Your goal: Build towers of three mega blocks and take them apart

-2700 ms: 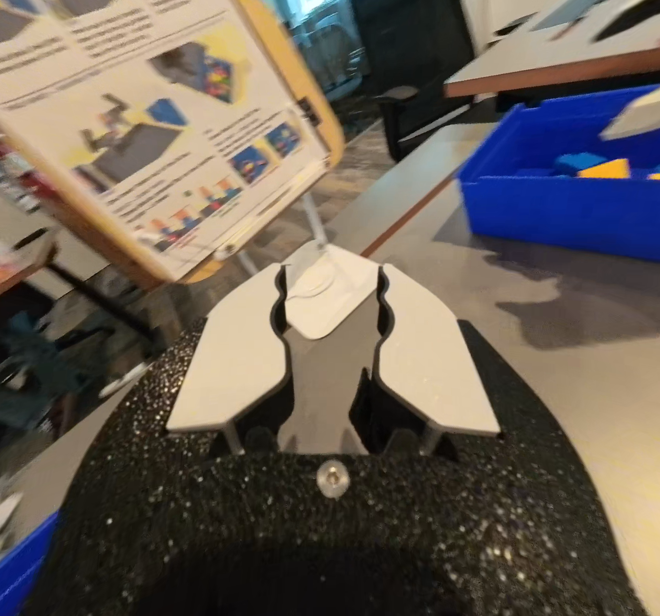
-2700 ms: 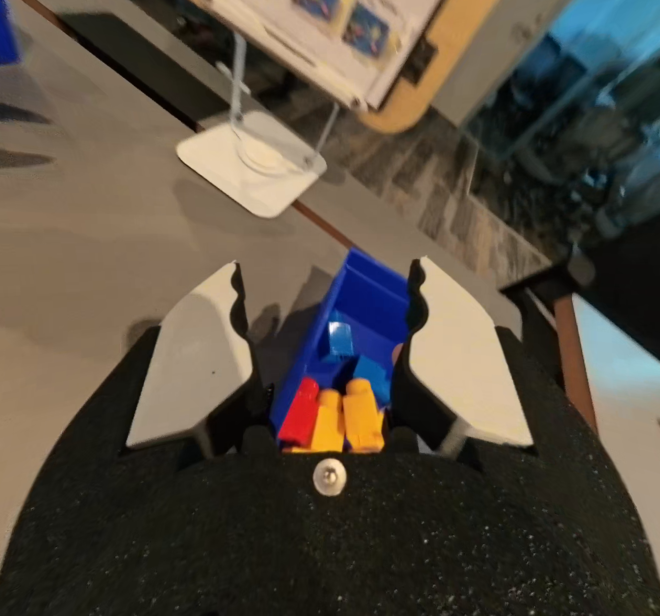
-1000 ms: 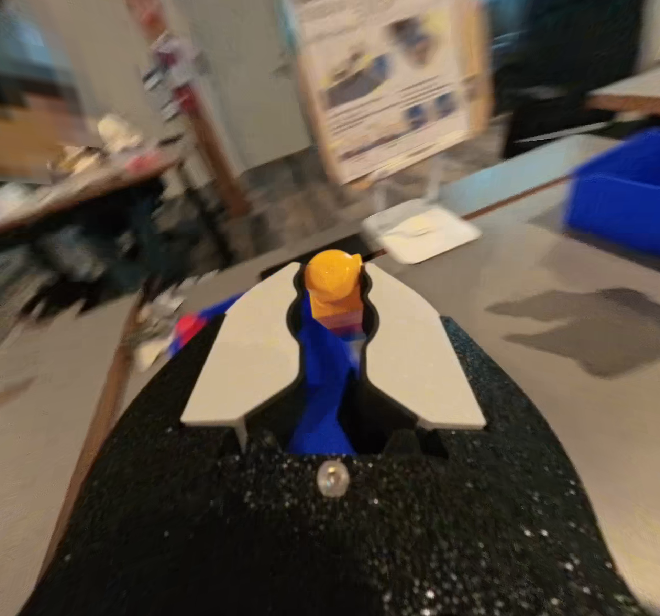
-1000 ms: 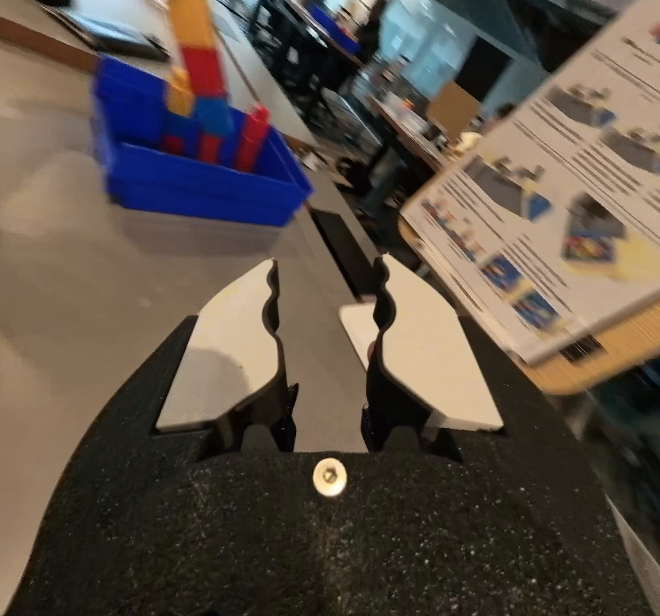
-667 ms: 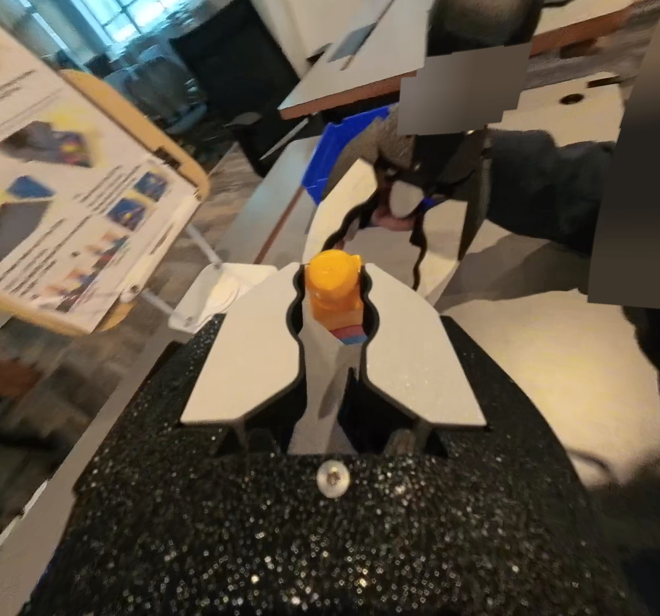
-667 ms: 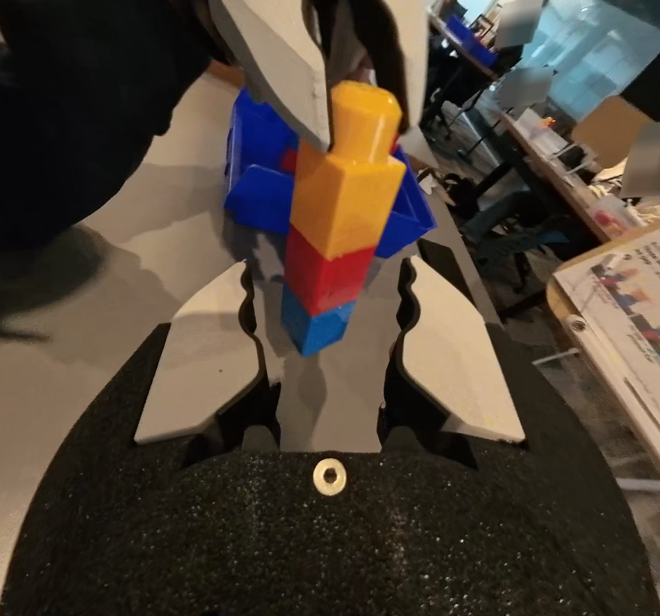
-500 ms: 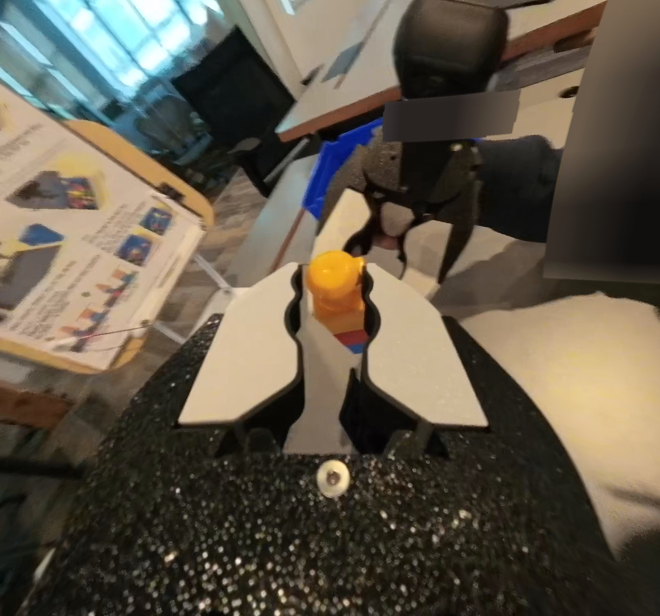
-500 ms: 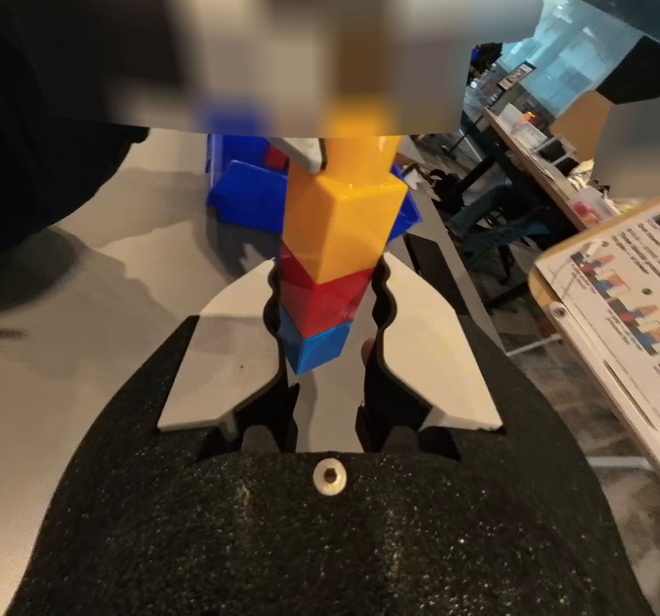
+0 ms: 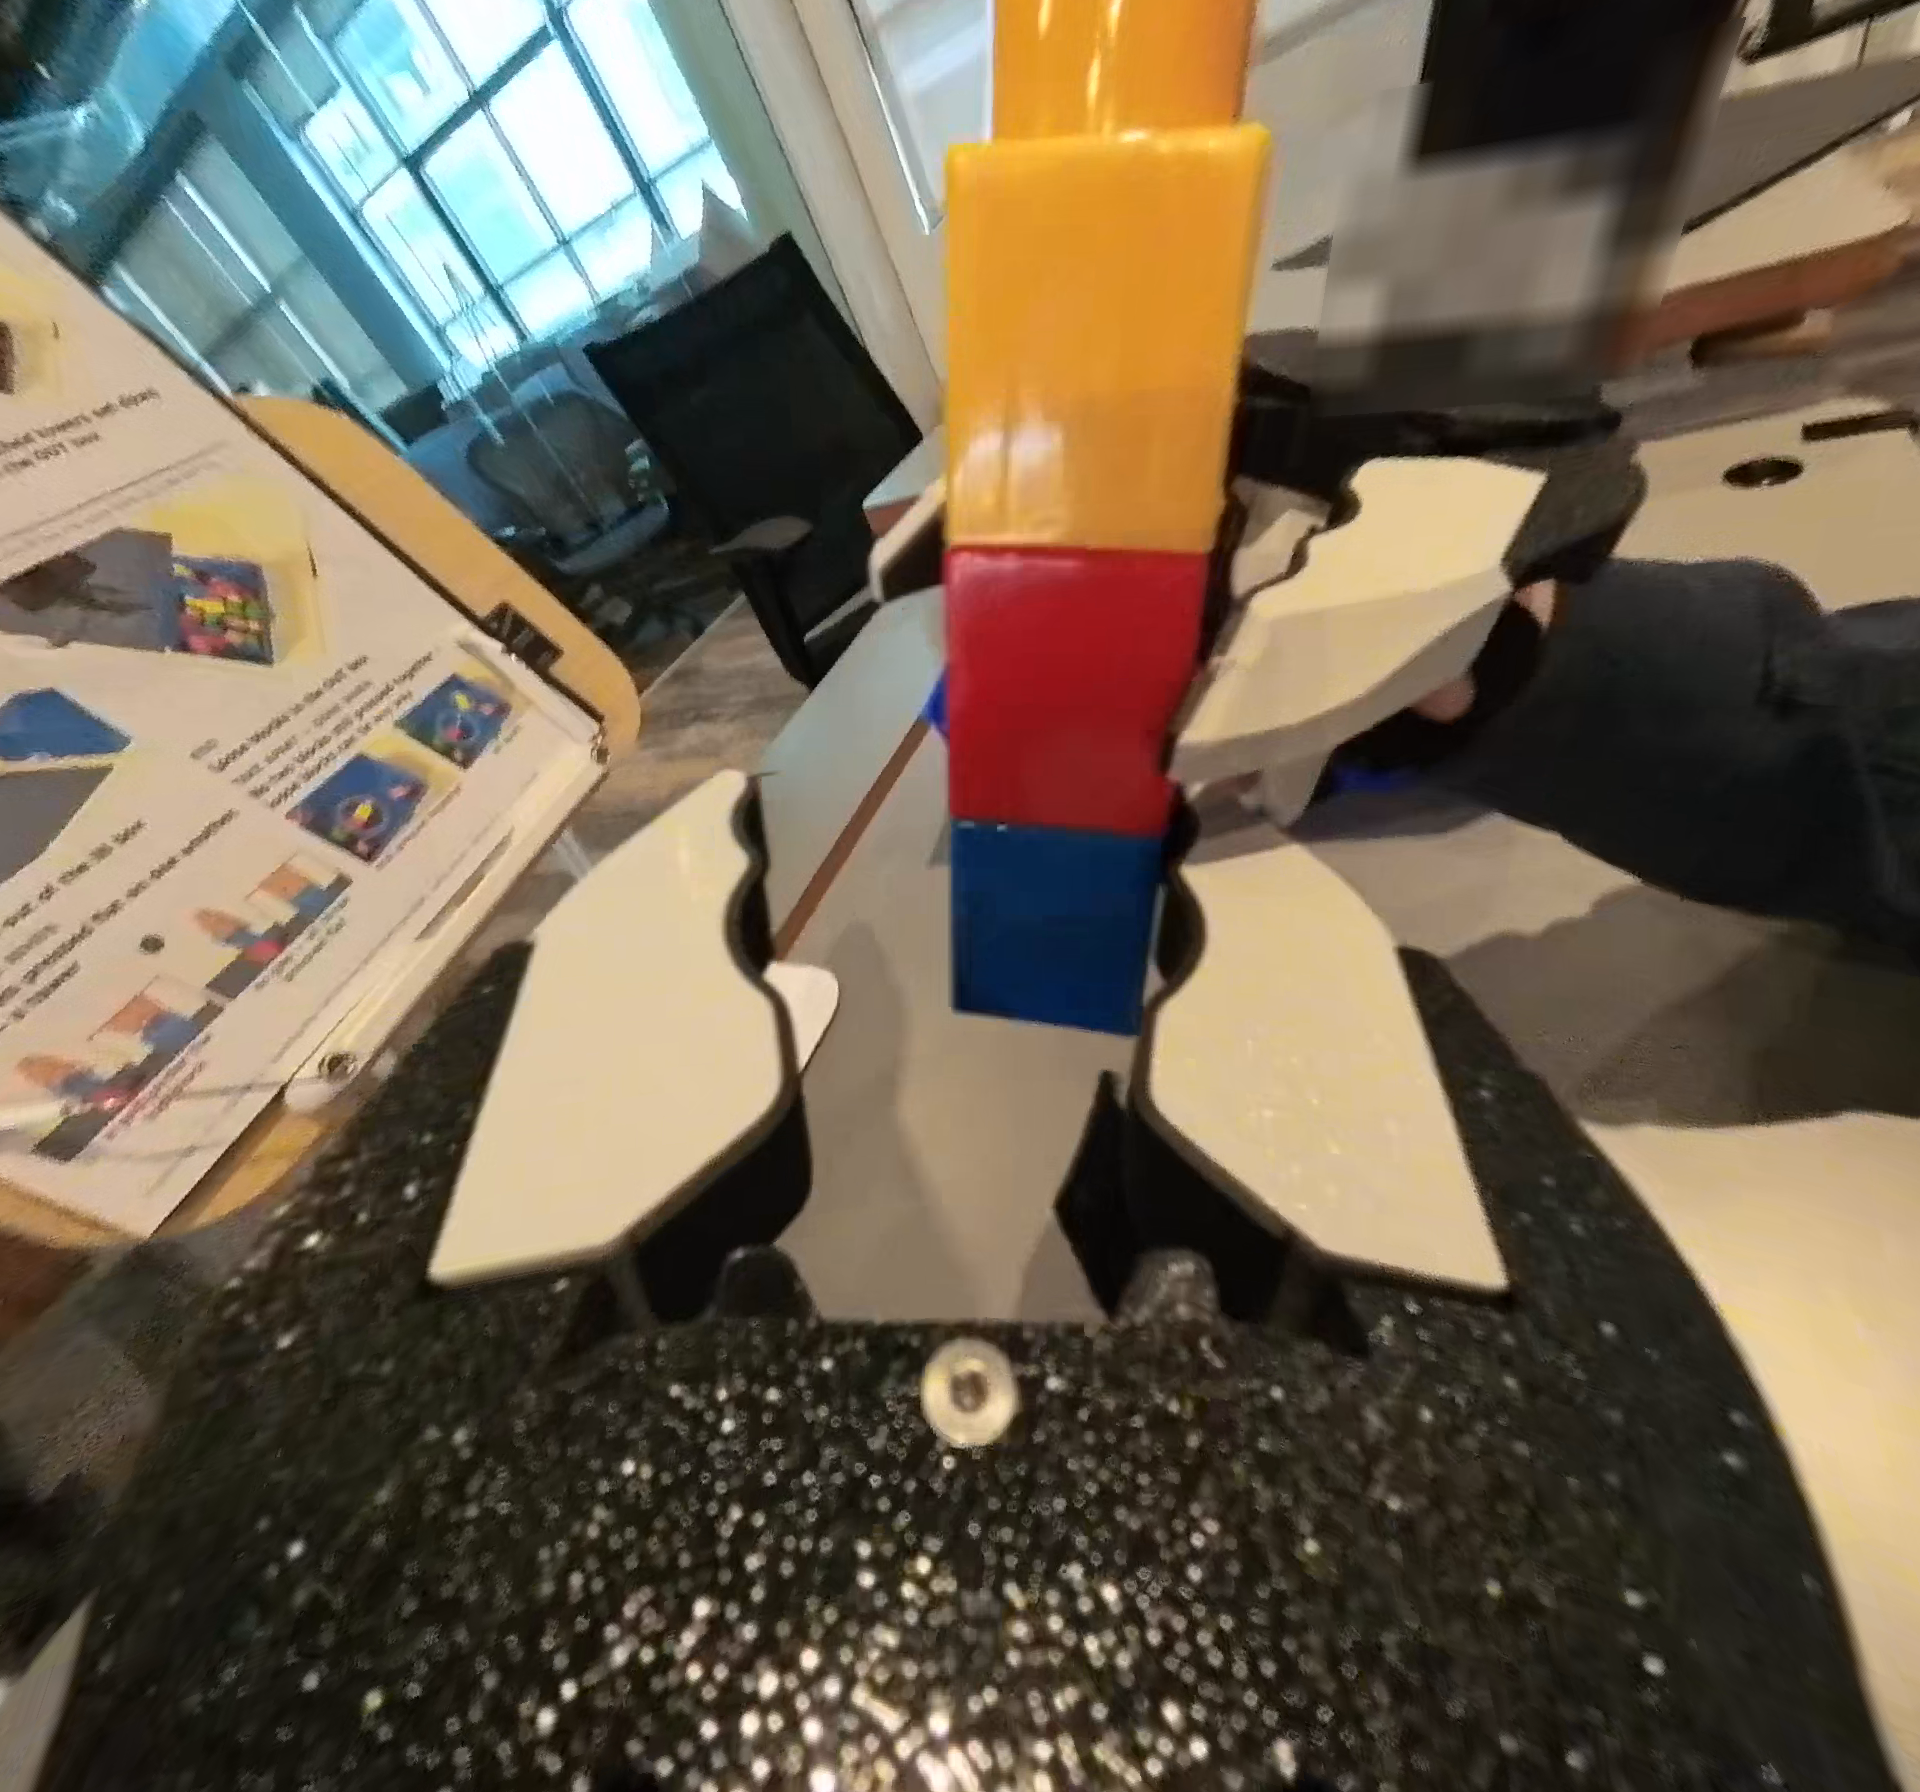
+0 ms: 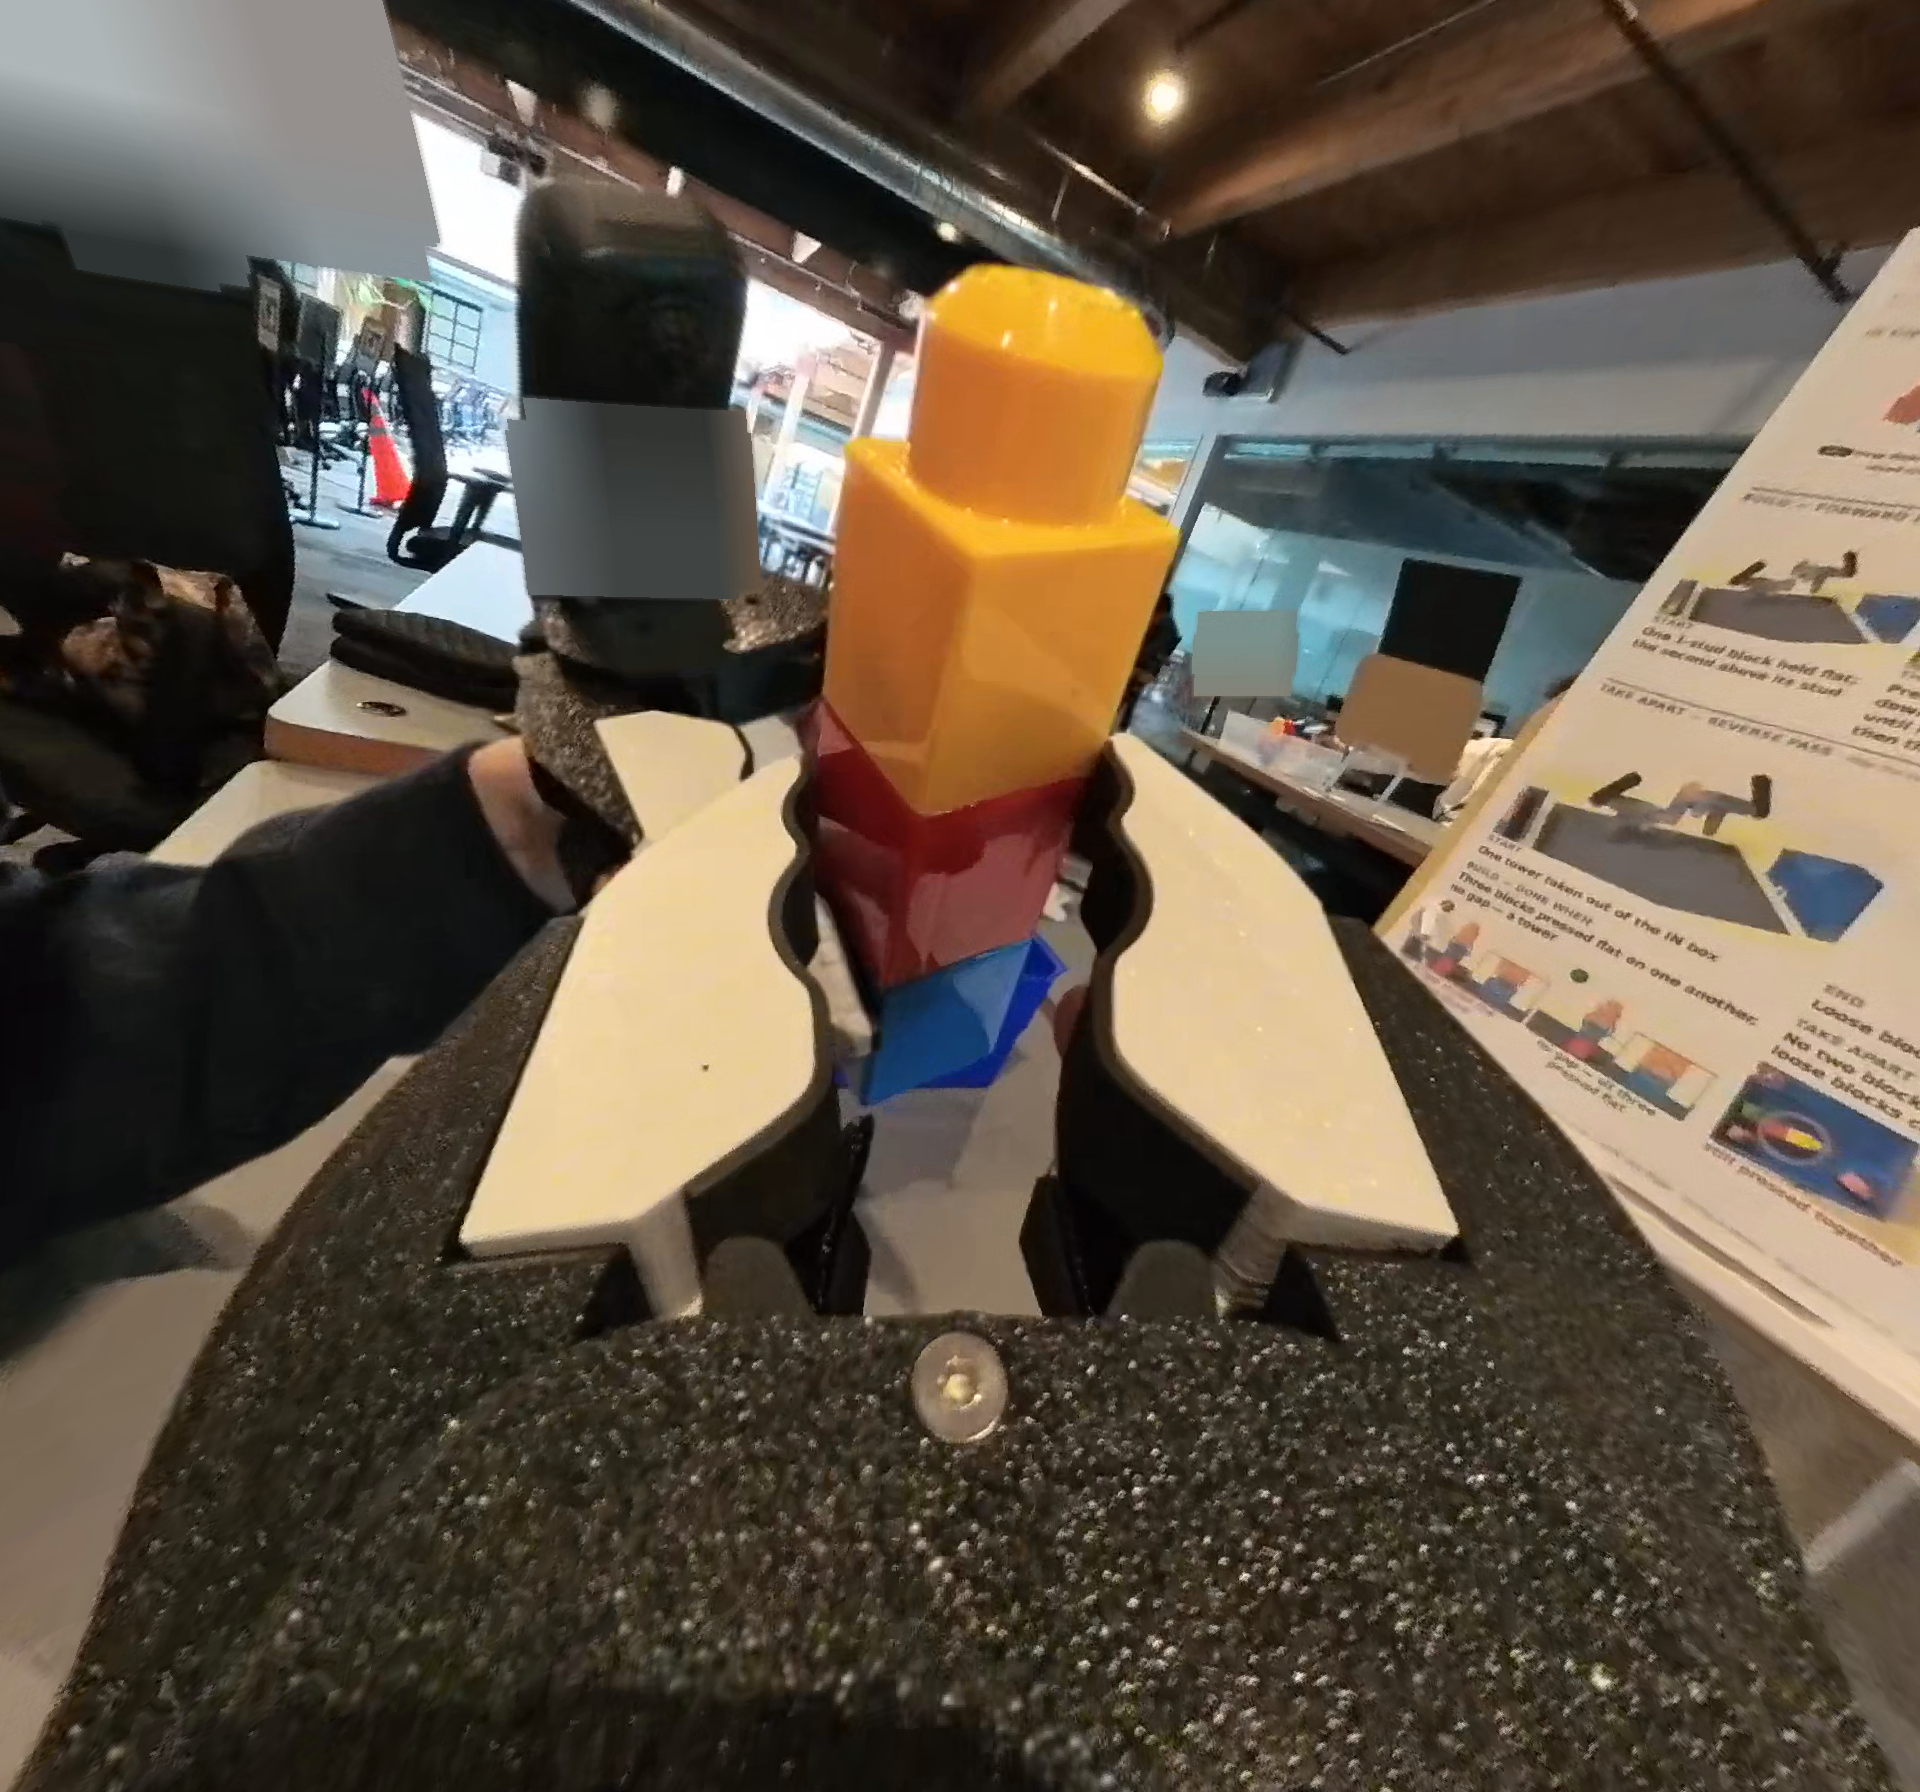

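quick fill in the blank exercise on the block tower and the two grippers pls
1. The top block of the tower is ___.
2. The right gripper is shut on the tower at its ___ block.
3. The left gripper has its jaws ___ on either side of the blue block at the bottom.

Missing words: orange; red; open

Three-block tower (image 10: 966, 766) between right gripper (image 10: 951, 849) fingers, poster board (image 10: 1704, 807) to its right
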